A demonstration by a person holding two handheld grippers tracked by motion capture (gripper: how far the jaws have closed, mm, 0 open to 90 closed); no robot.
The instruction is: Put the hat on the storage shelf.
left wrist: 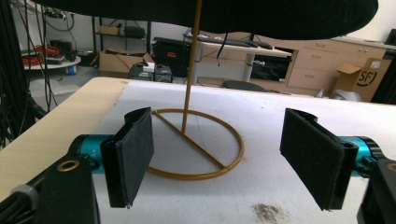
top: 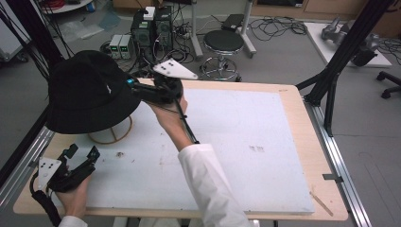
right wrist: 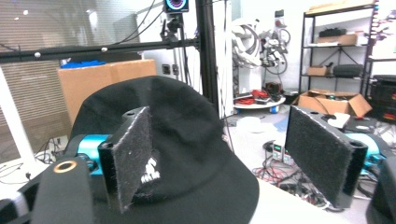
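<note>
The left gripper point(top: 80, 163) is closest to the person, low at the near left corner of the white table top point(top: 246, 142). It rests just in front of the hat stand point(left wrist: 196, 140). A hand point(top: 71, 194) holds it from below. Its jaws are wide apart with nothing between them. In the left gripper view they point at the stand's gold ring base point(left wrist: 233, 154), which lies flat on the table, and at the thin gold pole point(left wrist: 191, 65) going straight up.

Next comes the right arm in a white sleeve point(top: 213, 184). It reaches across the table toward the stand, with the wrist bent to the left. The right hand point(top: 168, 116) holds the right gripper point(top: 137, 90) up high, level with the hat.

The black bucket hat point(top: 87, 92) sits on top of the stand, over the far left part of the table. The right gripper is just beside the hat's brim, on the side away from the table's left edge. Its jaws are spread open too and grip nothing. In the right gripper view the hat point(right wrist: 187, 154) looks very close, with a small white logo point(right wrist: 150, 171) between the jaws.

It looks like the step is to take hold of the hat. To do it well, the right gripper should slide its jaws over the brim, one above and one below, then close softly. The stand looks light and may tip, so the left gripper could hold its pole steady.
</note>
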